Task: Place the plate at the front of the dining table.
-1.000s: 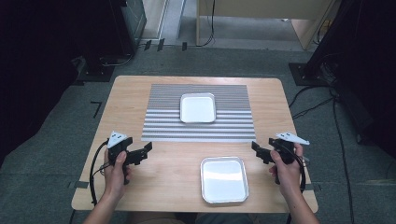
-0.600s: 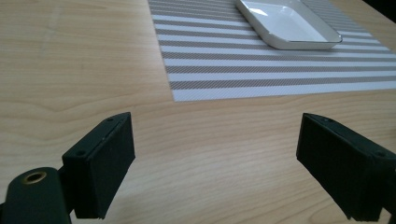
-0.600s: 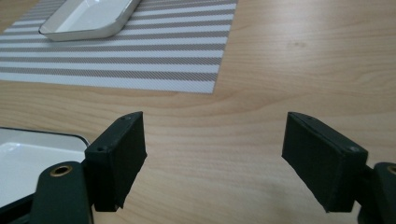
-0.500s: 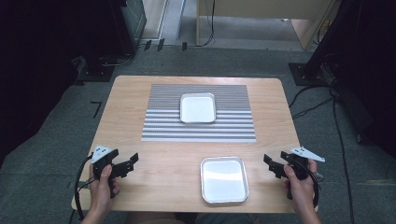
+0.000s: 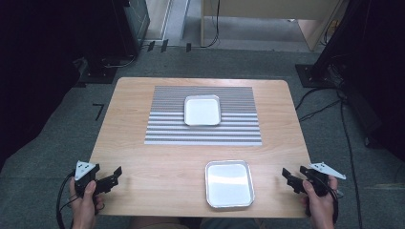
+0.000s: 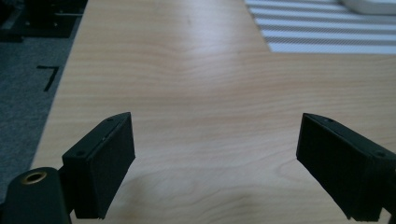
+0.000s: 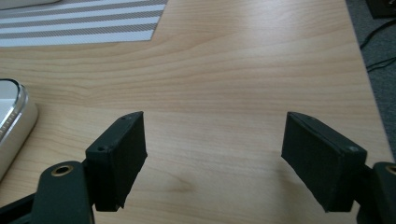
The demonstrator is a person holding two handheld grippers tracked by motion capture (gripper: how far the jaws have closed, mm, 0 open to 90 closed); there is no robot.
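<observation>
Wooden table (image 5: 143, 129), rectangular, pale grain, standing on grey carpet. Item 1: striped mat (image 5: 205, 131), grey and white bands, laid flat on the far middle of the table; its near corner shows at the top of the left gripper view (image 6: 327, 28) and of the right gripper view (image 7: 84, 25). Item 2: far tray (image 5: 202, 110), shallow, white inside with a metal rim, resting on the mat's far half, empty. Item 3: near tray (image 5: 229, 183), same make, resting on bare wood at the near edge, right of centre, empty; its rounded rim shows at the left edge of the right gripper view (image 7: 11, 121). The 2 trays lie well apart, 1 roughly behind the other. Item 4: left gripper (image 5: 113, 175), held in the left hand (image 5: 86, 200) at the near left corner of the table, jaws wide apart, nothing between them; in its own view (image 6: 215, 163) bare wood lies between the jaws. Item 5: right gripper (image 5: 288, 177), held in the right hand (image 5: 317, 198) at the near right corner, jaws wide apart and gripping nothing (image 7: 212, 158), pointing toward the near tray, near it but not touching. Cables trail across the carpet to the right of the table.
</observation>
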